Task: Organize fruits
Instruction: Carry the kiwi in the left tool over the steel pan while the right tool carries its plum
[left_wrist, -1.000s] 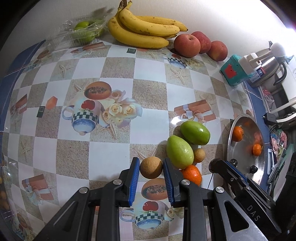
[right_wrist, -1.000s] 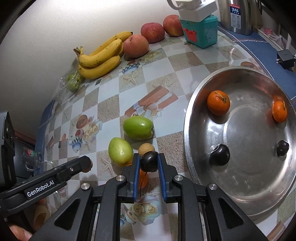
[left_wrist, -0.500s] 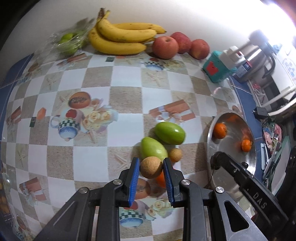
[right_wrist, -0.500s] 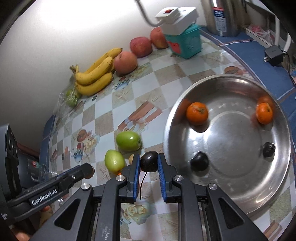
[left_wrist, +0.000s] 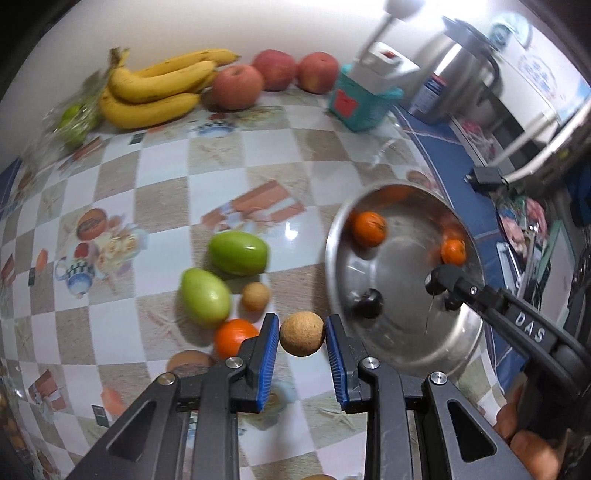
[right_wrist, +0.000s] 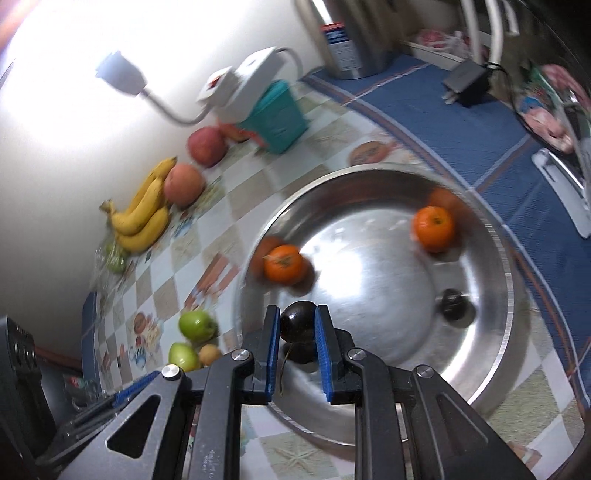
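Note:
My left gripper is shut on a round tan fruit and holds it above the table, just left of the steel bowl. My right gripper is shut on a dark plum and holds it over the bowl's near left part; it also shows in the left wrist view. The bowl holds two oranges and dark plums. On the table lie two green fruits, a small tan fruit and an orange.
Bananas and red apples lie along the back wall, with bagged green fruit at the left. A teal box with a white device on it, a steel kettle and a black adapter stand at the right.
Both grippers have moved right, toward the bowl, each still holding its fruit. The right gripper has come over the bowl's inside.

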